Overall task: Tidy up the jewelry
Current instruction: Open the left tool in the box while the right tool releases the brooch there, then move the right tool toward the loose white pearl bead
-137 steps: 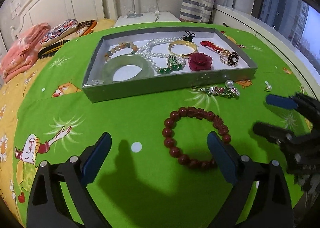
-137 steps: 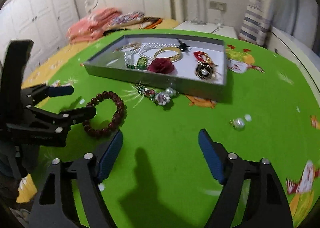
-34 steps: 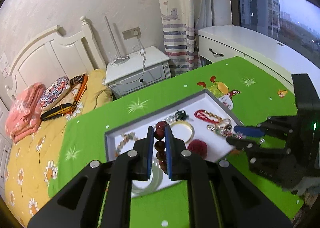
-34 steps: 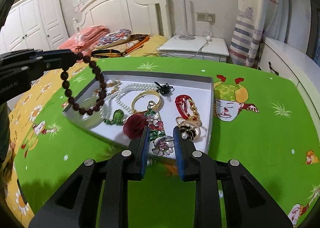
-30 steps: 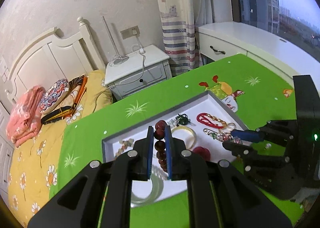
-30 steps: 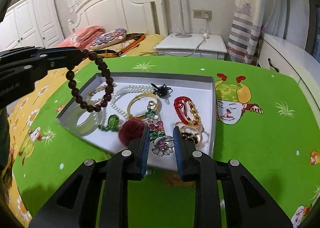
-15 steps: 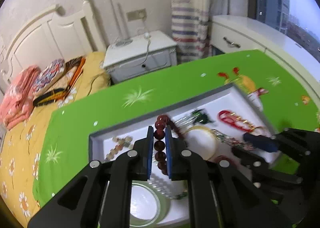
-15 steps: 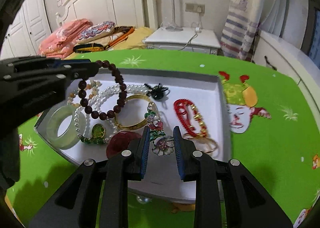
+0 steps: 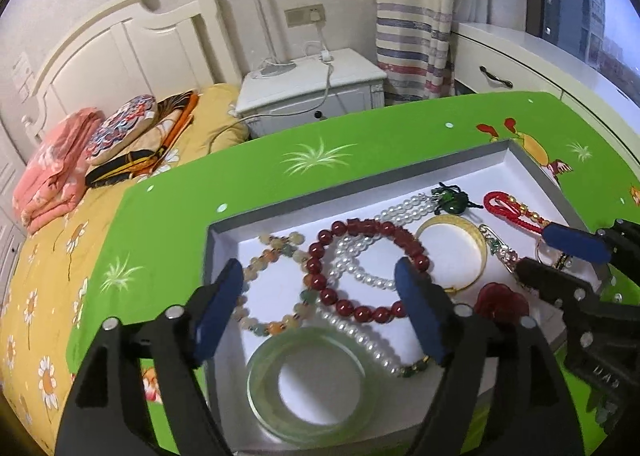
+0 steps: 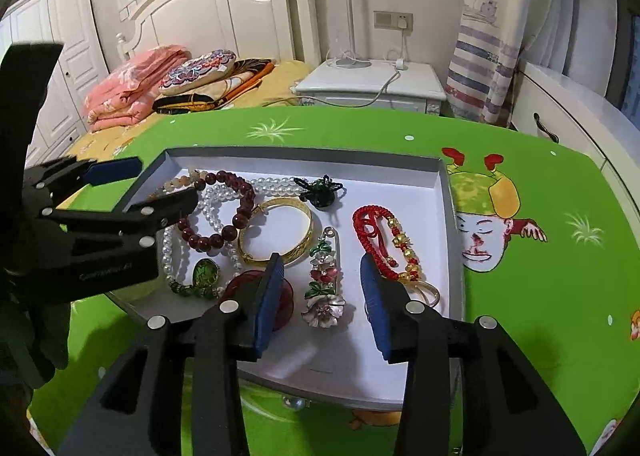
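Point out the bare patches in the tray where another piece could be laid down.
In the tray, the near strip by the front wall, below the flower brooch, is bare. So is the far right corner, between the black-green pendant and red cord charm. The left half is crowded: red bead bracelet, pearl necklace, gold bangle, jade bangle.

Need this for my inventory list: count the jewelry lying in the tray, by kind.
Bangles: 2 (jade bangle, gold bangle)
Beaded bracelets: 2 (dark red bracelet, pastel bracelet)
Pearl necklace: 1
Flower pieces: 2 (flower brooch, red rose)
Green knot pendant: 1
Red cord charm: 1
Total: 9
A gold loop behind the right hand-held gripper is left uncounted.
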Action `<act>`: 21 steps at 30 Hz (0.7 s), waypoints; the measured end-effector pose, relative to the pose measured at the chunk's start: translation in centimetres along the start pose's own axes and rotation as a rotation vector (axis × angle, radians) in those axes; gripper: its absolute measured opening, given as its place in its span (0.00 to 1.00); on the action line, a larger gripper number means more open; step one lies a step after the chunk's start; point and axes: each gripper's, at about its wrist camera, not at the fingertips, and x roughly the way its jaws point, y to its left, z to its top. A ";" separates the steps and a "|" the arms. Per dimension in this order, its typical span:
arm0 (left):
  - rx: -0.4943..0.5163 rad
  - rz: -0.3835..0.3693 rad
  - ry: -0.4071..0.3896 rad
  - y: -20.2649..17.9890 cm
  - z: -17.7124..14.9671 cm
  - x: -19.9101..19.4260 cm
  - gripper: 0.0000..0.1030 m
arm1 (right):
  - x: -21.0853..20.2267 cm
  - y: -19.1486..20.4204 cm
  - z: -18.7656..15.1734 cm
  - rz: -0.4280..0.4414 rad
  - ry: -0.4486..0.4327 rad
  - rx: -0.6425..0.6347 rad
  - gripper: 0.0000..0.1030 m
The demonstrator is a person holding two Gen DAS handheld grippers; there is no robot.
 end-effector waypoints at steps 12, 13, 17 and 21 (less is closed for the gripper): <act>-0.037 0.076 -0.053 0.2 -3.4 -5.7 0.92 | -6.2 -1.3 -0.4 0.002 -0.100 0.034 0.56; -0.037 0.072 -0.060 -0.1 -4.0 -6.5 0.92 | -6.8 -1.6 -0.7 0.000 -0.105 0.035 0.57; -0.051 0.043 -0.070 -0.9 -5.8 -8.1 0.92 | -8.5 -2.4 -2.2 -0.002 -0.112 0.050 0.63; -0.063 0.016 -0.067 -1.8 -7.6 -9.1 0.92 | -9.6 -3.5 -4.1 -0.011 -0.106 0.079 0.65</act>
